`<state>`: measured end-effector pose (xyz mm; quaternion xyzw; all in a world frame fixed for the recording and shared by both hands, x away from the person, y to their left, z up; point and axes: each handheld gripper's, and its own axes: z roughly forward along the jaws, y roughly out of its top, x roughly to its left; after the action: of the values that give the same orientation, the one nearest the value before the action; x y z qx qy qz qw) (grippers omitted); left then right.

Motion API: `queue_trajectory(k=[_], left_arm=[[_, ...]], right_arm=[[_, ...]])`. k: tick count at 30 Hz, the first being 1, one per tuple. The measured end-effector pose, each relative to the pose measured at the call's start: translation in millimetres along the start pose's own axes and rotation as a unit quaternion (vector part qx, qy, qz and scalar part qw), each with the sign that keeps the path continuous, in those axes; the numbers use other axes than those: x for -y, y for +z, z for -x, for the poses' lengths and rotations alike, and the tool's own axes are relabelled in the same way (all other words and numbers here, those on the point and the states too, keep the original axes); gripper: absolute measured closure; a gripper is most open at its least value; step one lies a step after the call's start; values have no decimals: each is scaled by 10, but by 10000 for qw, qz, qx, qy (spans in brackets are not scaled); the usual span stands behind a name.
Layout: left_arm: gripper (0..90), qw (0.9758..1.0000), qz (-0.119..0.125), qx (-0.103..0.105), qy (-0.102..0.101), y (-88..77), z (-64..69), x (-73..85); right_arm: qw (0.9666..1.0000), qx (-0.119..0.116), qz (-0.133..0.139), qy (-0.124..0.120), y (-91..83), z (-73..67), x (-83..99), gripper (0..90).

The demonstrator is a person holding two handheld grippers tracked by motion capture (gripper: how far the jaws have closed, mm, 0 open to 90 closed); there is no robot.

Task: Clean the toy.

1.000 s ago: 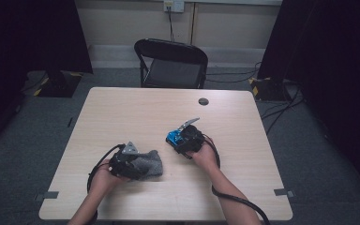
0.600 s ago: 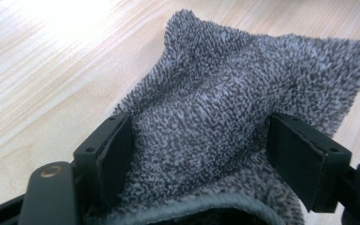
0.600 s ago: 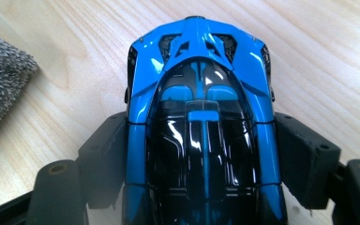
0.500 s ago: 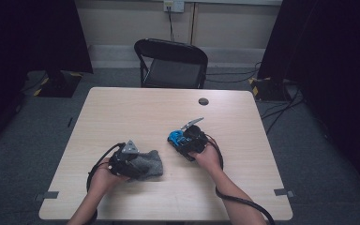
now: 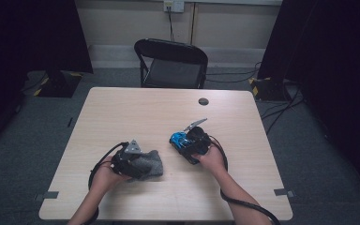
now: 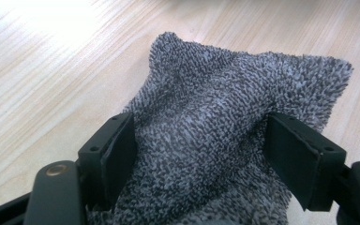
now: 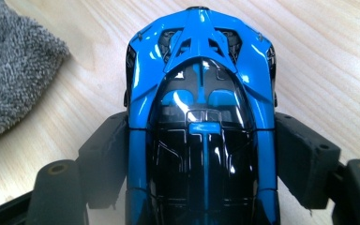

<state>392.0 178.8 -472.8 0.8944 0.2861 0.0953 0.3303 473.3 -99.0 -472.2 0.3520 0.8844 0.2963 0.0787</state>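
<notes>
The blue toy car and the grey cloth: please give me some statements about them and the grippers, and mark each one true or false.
1. The right gripper has the blue toy car between its jaws. True.
2. The left gripper is closed on a sponge. False: it holds a grey terry cloth.
3. The cloth lies bunched on the wooden table, to the left of the car in the high view. True.
4. The car is red with a white roof. False: it is blue with black glossy parts.
5. A black folding chair stands behind the table. True.
6. The cloth covers the car. False: they lie apart.
</notes>
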Motion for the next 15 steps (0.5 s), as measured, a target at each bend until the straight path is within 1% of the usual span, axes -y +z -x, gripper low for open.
queue_trajectory(k=[1, 2, 4, 6, 8, 9, 11, 13, 15], left_arm=[[253, 10000, -37, 9, -2, 8, 3, 0], [253, 10000, -62, -9, 11, 22, 3, 2], [253, 9999, -105, 32, -20, 44, -1, 9], [253, 9999, -112, 21, -19, 61, 2, 16], [253, 9999, -141, -5, 29, 64, 13, 10], [253, 9999, -151, -14, 41, 65, 16, 8], [253, 9999, -132, -15, 17, 68, 17, 11], [253, 9999, -114, 1, 8, 66, 11, 18], [254, 10000, -97, 10, -17, 69, 9, 22]], right_arm=[[10000, 19, -12, -29, -10, -2, -2, 271], [10000, -15, -9, -27, -23, -3, -5, 271], [10000, -10, -7, -73, -54, -10, -16, 271], [9999, -6, -49, -104, -66, -18, -19, 271], [9999, 42, -89, -119, -51, -26, -8, 271], [9998, 30, -120, -130, -31, -28, 2, 270], [9996, 93, -191, -175, 17, -39, 20, 268], [9997, 85, -172, -136, 40, -39, 24, 266], [9997, 76, -175, -153, 44, -32, 22, 265]])
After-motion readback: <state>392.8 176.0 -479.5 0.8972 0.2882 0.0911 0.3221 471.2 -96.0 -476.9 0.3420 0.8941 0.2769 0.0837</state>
